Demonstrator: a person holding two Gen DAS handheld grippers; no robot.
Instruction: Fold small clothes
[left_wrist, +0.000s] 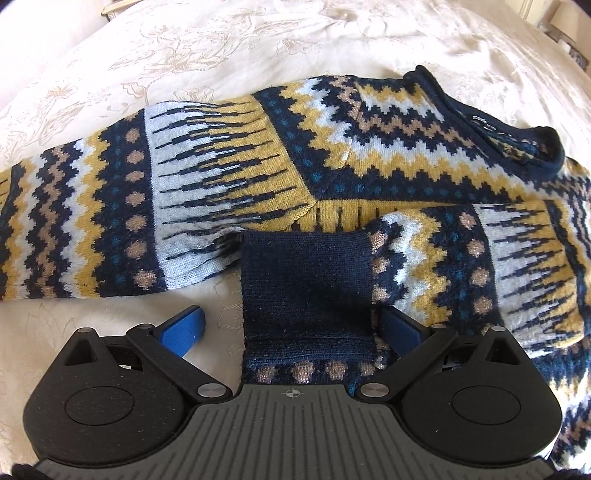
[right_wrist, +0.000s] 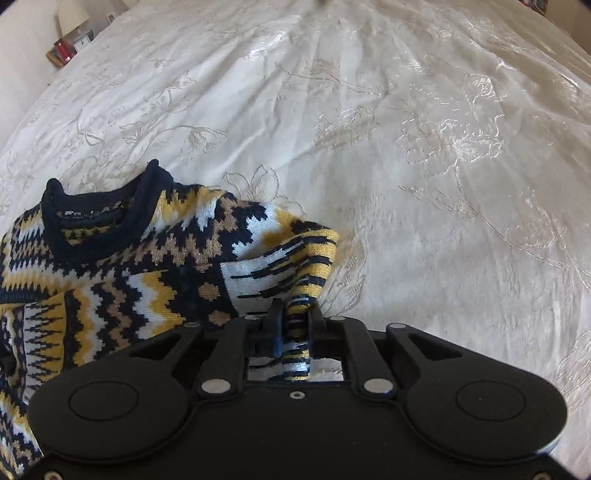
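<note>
A small knitted sweater (left_wrist: 332, 147) in navy, yellow, white and tan zigzags lies on a cream bedspread. Its navy collar (left_wrist: 517, 122) is at the right of the left wrist view. One sleeve is folded across the body, and its navy cuff (left_wrist: 306, 280) lies between the blue fingers (left_wrist: 184, 328) of my left gripper (left_wrist: 291, 328), which is open around it. In the right wrist view the sweater (right_wrist: 129, 266) is at the left, collar (right_wrist: 96, 221) up. My right gripper (right_wrist: 293, 325) is shut on a striped fold of the sweater's shoulder (right_wrist: 306, 273), lifted slightly.
The cream embroidered bedspread (right_wrist: 406, 147) fills the rest of both views, with wrinkles and flower stitching. A bedside table (right_wrist: 70, 48) with a clock and small items stands beyond the bed's far left corner.
</note>
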